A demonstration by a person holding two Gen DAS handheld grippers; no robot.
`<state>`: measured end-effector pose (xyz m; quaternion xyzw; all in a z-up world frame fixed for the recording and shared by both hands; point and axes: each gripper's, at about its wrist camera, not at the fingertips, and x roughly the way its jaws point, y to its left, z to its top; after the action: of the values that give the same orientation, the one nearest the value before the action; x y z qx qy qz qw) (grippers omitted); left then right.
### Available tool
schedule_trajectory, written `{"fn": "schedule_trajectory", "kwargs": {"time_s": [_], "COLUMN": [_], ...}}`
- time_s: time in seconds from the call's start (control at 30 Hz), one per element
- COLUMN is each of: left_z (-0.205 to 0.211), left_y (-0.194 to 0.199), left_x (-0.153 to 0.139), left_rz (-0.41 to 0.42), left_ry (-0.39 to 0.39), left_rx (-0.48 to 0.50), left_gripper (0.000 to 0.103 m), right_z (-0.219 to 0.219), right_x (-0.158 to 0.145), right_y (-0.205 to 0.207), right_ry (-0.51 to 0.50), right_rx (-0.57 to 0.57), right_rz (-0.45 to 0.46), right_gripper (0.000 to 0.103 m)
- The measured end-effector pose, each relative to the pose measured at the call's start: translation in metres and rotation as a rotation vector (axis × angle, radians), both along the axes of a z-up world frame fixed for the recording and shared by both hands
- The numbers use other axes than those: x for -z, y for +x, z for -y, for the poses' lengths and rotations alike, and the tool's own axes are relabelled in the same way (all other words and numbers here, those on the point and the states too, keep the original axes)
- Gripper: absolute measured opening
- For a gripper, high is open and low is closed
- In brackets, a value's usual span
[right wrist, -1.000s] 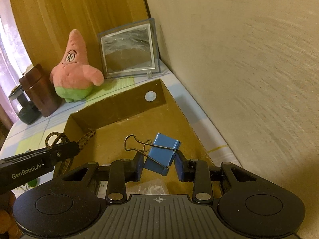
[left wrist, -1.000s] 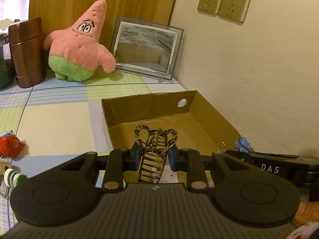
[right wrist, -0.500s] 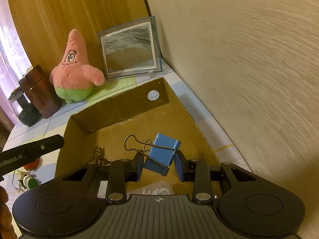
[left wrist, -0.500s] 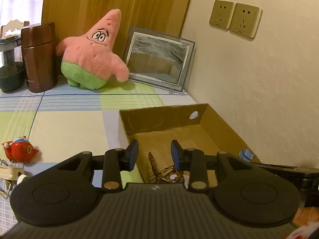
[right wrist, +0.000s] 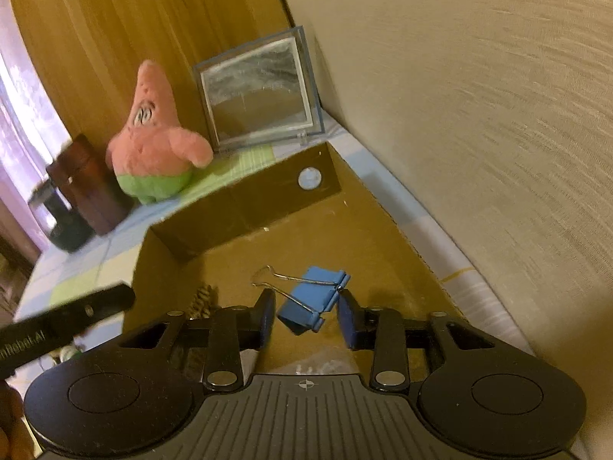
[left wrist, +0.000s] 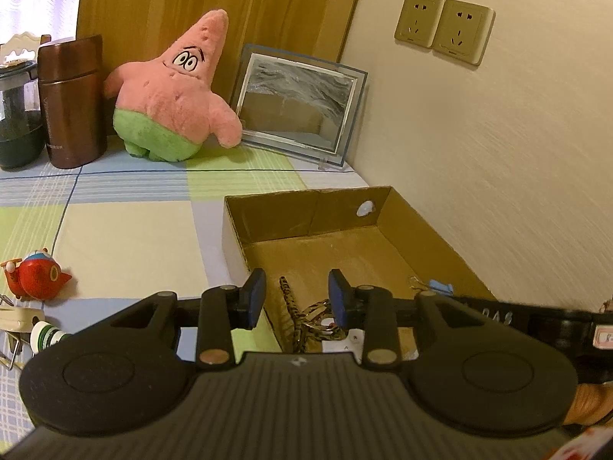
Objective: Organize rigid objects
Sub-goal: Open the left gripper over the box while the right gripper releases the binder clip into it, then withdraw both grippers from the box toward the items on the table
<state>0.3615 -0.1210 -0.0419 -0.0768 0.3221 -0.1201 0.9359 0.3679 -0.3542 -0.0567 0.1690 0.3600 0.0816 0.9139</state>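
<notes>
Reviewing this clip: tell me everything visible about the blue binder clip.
The blue binder clip has a folded blue body that looks like painted metal and two silver wire handles, one pointing left. It sits tilted between the open fingers of the right gripper, above the cardboard box. Neither pad clearly presses it; whether it rests on the box floor cannot be told. The left wrist view shows only a sliver.

Wrist views (close) over shared box [left wrist: 421, 226]
</notes>
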Motion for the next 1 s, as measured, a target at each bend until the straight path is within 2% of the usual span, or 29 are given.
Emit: {"fn": "schedule_trajectory", "kwargs": {"time_s": [0.03,0.07,0.23,0.43,0.7,0.87,1.0], "left_z": [-0.001,-0.001,-0.007,-0.018,-0.036,-0.050,-0.061], "left_y": [-0.001,-0.002,-0.008,-0.023,-0.054,-0.080,-0.102], "left_x": [0.000,0.001,0.003,-0.001,-0.014,-0.025,-0.032], "left_rz": [-0.001,-0.002,-0.012,-0.015,-0.012,-0.010,-0.006], "left_ry": [0.000,0.002,0.011,0.031,0.056,0.069,0.080], "left_rx": [-0.001,-0.002,-0.009,-0.016,-0.020,-0.020,-0.018], "left_gripper": [0.030,0.031,0.032,0.032,0.034,0.045,0.053], "right_z": [0.001,0.003,0.008,0.004,-0.013,-0.031,-0.043], "right_x": [-0.001,-0.003,-0.012,-0.021,-0.041,-0.054,-0.060], "right_y": [-0.001,-0.002,-0.008,-0.022,-0.059,-0.089,-0.112], "right_ry": [0.009,0.013,0.024,0.009,0.005,-0.093,-0.108], "right_rx": [0.010,0.028,0.070,0.066,0.063,0.054,0.036], "right_rz": [0.011,0.027,0.061,0.069,0.081,0.106,0.130], "right_gripper": [0.064,0.072,0.072,0.072,0.072,0.072,0.072]}}
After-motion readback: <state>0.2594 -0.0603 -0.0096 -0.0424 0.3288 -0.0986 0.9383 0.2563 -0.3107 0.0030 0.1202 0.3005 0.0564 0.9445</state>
